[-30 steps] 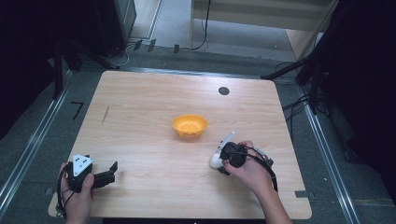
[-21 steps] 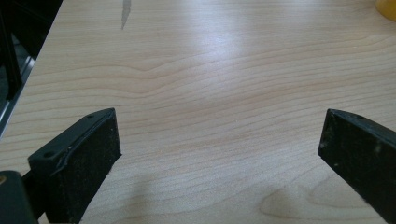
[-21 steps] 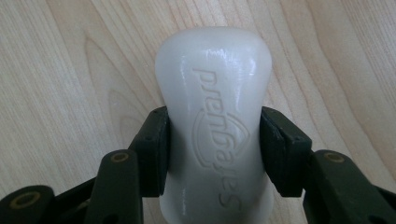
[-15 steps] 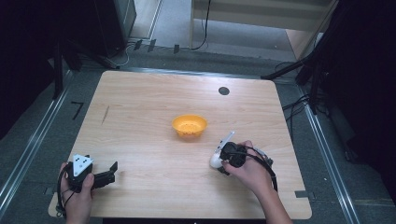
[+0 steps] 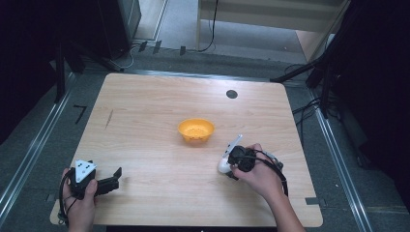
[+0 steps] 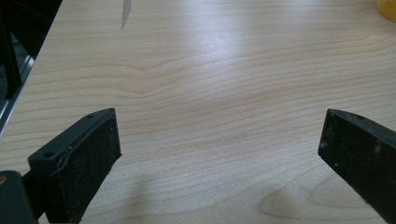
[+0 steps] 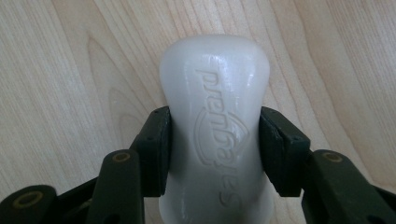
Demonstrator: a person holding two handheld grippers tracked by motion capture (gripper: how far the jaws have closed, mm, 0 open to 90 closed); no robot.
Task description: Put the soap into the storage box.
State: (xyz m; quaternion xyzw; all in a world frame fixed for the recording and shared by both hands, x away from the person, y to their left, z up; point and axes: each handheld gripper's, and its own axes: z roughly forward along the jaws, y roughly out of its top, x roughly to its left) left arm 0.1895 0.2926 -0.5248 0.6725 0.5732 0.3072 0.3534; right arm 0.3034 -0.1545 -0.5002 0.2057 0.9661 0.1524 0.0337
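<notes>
White bottle (image 7: 215,135) sits clamped in right fingers (image 7: 156,154); left fingers (image 6: 88,154) gape near table (image 5: 145,106) edge.

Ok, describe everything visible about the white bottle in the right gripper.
The white bottle looks like smooth, slightly glossy plastic, waisted in the middle and rounded at its far end, with raised lettering along its face. It lies over the wooden table, near the orange bowl. The right gripper is shut on its narrow waist, one black pad pressing each side.
</notes>
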